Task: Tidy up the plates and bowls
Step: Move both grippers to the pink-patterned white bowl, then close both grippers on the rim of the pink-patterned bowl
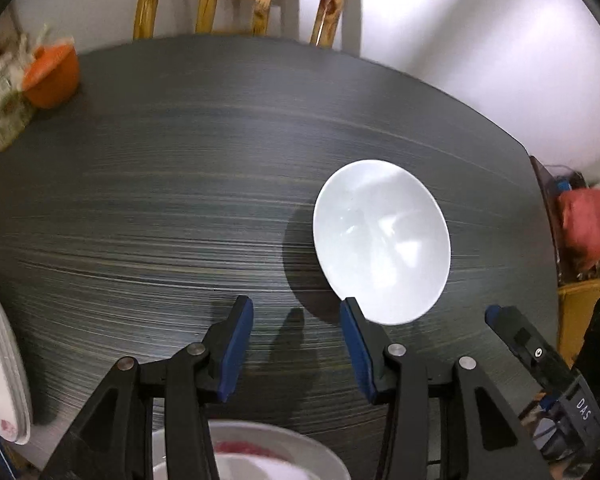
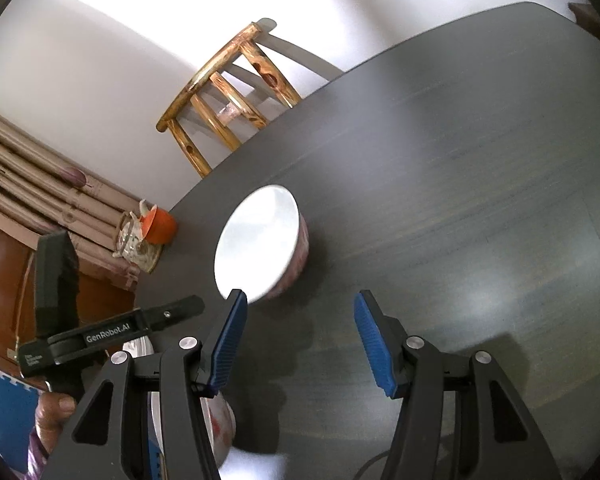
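A white bowl (image 1: 380,240) stands upright on the dark table (image 1: 160,200), just beyond and to the right of my left gripper (image 1: 296,306). That gripper is open, with nothing between its blue pads. The right wrist view shows the same bowl (image 2: 260,240), reddish patterned outside, ahead-left of my open, empty right gripper (image 2: 300,296). A second bowl with red marks (image 1: 260,452) lies under the left gripper, partly hidden. White plates (image 1: 0,360) are stacked at the left edge.
An orange pot (image 1: 52,76) and a patterned jar sit at the table's far left corner. A wooden chair (image 2: 228,100) stands behind the table. A finger of the right gripper (image 1: 516,332) shows at the right. A hand (image 2: 56,408) holds the left gripper's black body (image 2: 100,334).
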Demonstrator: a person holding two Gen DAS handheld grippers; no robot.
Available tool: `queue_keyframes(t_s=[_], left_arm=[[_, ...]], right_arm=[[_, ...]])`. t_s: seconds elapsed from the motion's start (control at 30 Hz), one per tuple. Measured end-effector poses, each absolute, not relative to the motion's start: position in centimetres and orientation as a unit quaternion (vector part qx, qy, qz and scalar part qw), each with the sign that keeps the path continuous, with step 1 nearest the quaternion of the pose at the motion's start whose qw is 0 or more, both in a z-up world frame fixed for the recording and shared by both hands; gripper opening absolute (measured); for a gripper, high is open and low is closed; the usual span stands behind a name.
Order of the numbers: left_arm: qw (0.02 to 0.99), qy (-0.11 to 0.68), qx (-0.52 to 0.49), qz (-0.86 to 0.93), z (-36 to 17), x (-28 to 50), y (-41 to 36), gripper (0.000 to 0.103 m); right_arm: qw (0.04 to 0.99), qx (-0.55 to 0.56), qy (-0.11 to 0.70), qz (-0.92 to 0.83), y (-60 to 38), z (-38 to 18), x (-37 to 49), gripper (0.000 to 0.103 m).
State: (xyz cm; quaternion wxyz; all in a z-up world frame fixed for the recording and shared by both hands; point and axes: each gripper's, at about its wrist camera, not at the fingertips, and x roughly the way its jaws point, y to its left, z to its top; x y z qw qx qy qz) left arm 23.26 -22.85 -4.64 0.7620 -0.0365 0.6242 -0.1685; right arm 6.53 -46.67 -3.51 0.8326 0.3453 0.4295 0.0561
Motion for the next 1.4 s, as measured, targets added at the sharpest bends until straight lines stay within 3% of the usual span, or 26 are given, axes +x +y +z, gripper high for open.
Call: queue_keyframes(t_s=[0.47, 0.67, 0.93, 0.97, 1.03, 1.1, 1.4], left_arm=[[0.741, 0.643, -0.091, -0.172, -7.0, 25.9, -22.9, 0.05], [0.741, 0.635, -0.119, -0.185, -7.5, 26.4, -22.7, 0.05], [0.744, 0.629, -0.105, -0.2, -7.9, 26.7, -23.6, 0.049], [0.748, 0.624, -0.104, -0.203, -7.8, 26.7, -23.7, 0.046], [0.756, 0.615, -0.086, -0.209, -7.6, 26.6, -24.2, 0.005], [0.756, 0.615, -0.073, -0.211, -7.7, 26.6, -24.6, 0.003], [0.771, 0.582, -0.09, -0.243, -2.6, 22.4, -21.9, 0.004]], right_arm=[[0.816, 0.354, 0.452, 0.064, -46.7, -4.6, 12.8, 0.054], [0.809, 0.343, 0.473, 0.056, -46.5, -5.9, 14.2, 0.04], [0.802, 0.346, 0.483, 0.054, -46.7, -7.1, 15.0, 0.036], [0.801, 0.347, 0.485, 0.056, -46.7, -7.2, 15.2, 0.034], [0.799, 0.346, 0.489, 0.057, -46.6, -7.6, 15.6, 0.028], [0.799, 0.339, 0.493, 0.062, -46.3, -7.8, 15.9, 0.008], [0.818, 0.329, 0.467, 0.075, -45.9, -4.8, 13.4, 0.01]])
